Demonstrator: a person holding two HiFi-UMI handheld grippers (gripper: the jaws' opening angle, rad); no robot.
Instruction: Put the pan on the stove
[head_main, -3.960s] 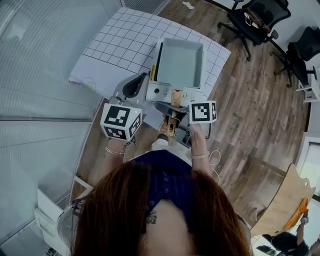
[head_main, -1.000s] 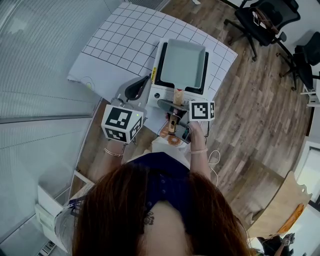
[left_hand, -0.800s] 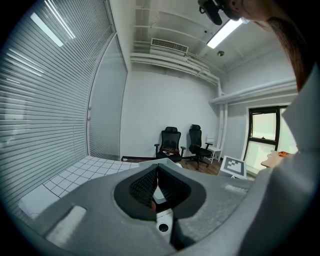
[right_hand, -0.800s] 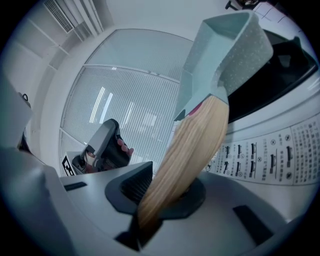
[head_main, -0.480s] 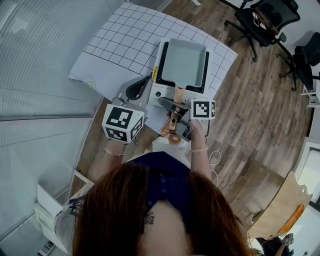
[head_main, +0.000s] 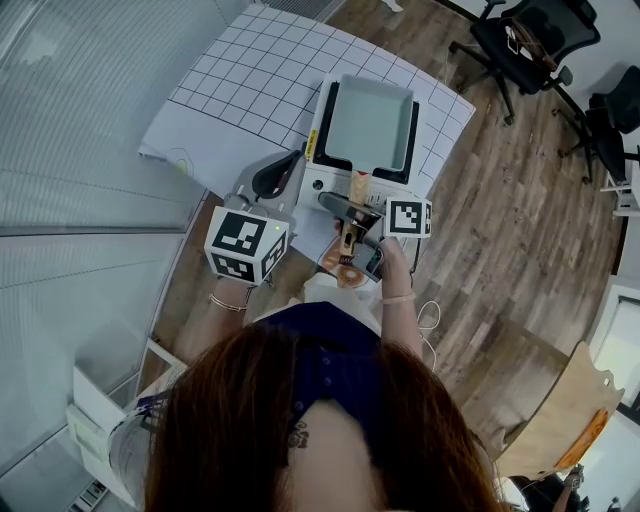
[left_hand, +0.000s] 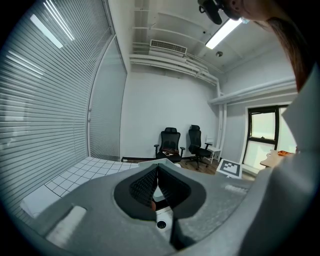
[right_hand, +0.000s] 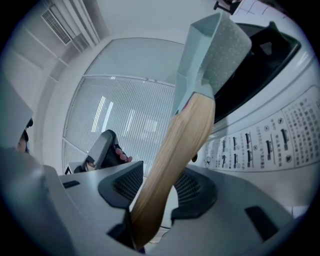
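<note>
Blond wood fills the gap of the right gripper (right_hand: 162, 179). The pan's handle (right_hand: 175, 145) runs up between its jaws, which have just been opening and now stand spread rather than pinching it. Past the jaw tips the handle joins the pan (right_hand: 215, 47), a rectangular, straight-walled pan in pale mint green with a finely speckled outside. The pan sits straight ahead of this gripper on the dark top of a white tabletop stove (right_hand: 270, 145). The stove's front panel of buttons and small print lies just beyond the jaws.

In the head view the pan lies square on the stove, its handle pointing back at the right gripper. The left gripper (left_hand: 157, 175) hangs beside the right one, on its left and a little nearer the person. Its jaws are pressed together with nothing between them. It is apart from the pan, which lies ahead of it and to its right. Ahead of it lies a white gridded mat (left_hand: 75, 175), and well beyond stand two black office chairs (left_hand: 170, 144).
</note>
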